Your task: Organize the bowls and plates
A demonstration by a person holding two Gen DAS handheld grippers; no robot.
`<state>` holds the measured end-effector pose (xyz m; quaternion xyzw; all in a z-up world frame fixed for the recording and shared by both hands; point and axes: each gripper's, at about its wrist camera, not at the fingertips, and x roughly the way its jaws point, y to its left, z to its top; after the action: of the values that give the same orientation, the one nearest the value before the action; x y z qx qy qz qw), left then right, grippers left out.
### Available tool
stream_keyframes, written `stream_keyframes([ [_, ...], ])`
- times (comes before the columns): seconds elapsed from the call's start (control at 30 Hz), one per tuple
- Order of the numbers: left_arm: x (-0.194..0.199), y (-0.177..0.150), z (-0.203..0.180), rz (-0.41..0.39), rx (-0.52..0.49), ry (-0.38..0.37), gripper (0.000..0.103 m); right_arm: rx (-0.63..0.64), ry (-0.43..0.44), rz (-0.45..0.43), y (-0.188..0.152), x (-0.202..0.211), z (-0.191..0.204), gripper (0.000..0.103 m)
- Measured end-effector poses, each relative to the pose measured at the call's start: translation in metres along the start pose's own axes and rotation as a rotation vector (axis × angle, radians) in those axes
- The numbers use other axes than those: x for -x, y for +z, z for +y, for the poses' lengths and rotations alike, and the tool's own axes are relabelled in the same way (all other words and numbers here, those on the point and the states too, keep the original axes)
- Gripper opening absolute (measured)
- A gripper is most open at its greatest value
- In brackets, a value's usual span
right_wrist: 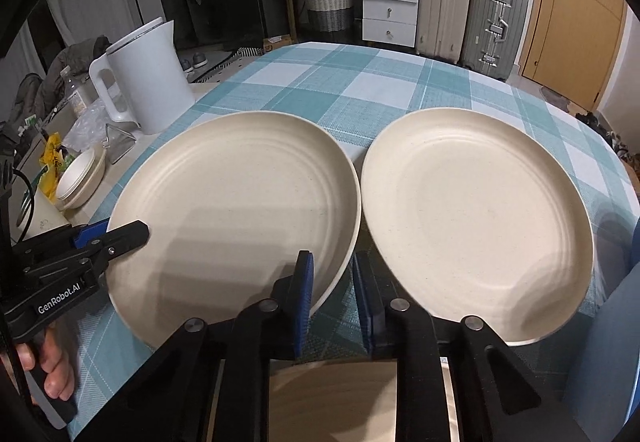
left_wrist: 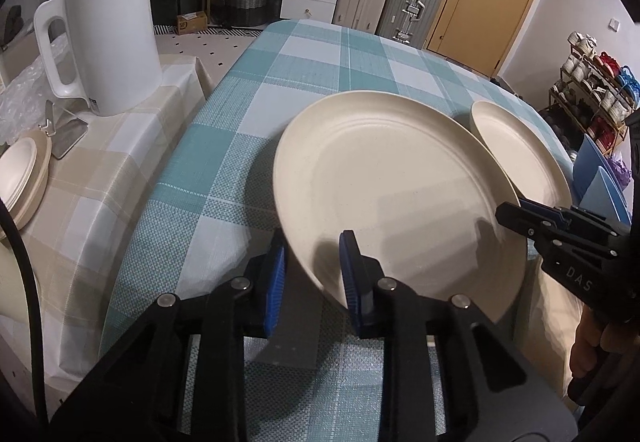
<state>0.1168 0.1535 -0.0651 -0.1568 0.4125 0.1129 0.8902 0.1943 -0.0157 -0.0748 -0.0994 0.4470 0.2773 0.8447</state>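
Home: suitcases (right_wrist: 496,21), shoe rack (left_wrist: 592,97), kettle (left_wrist: 108,41), checked tablecloth (right_wrist: 360,81)

Both views were dimly lit from overhead. Soft shadows were cast across the plates (right_wrist: 240,201) and the checked worktop (left_wrist: 320,53). Strong fisheye bending and black vignetting were seen at the edges; focus was kept sharp.

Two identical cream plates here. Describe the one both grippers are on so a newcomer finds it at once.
Start at the teal checked tablecloth, where two cream plates lie side by side. Take the plate nearer the white kettle. Unlike its neighbour, its rim sits between the open fingers of the left gripper and the right gripper.
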Motion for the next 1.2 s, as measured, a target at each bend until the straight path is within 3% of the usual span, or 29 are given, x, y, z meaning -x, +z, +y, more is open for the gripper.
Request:
stream_keyframes([
  [0.43, 0.016, -0.001, -0.005, -0.025, -0.024, 0.007, 0.023, 0.022, -0.037, -0.021, -0.002, 0.008, 0.007, 0.019],
  [1.2, 0.072, -0.003, -0.057, -0.087, -0.142, -0.022, 0.023, -0.028, -0.085, -0.142, -0.016, 0.090, -0.011, 0.019],
])
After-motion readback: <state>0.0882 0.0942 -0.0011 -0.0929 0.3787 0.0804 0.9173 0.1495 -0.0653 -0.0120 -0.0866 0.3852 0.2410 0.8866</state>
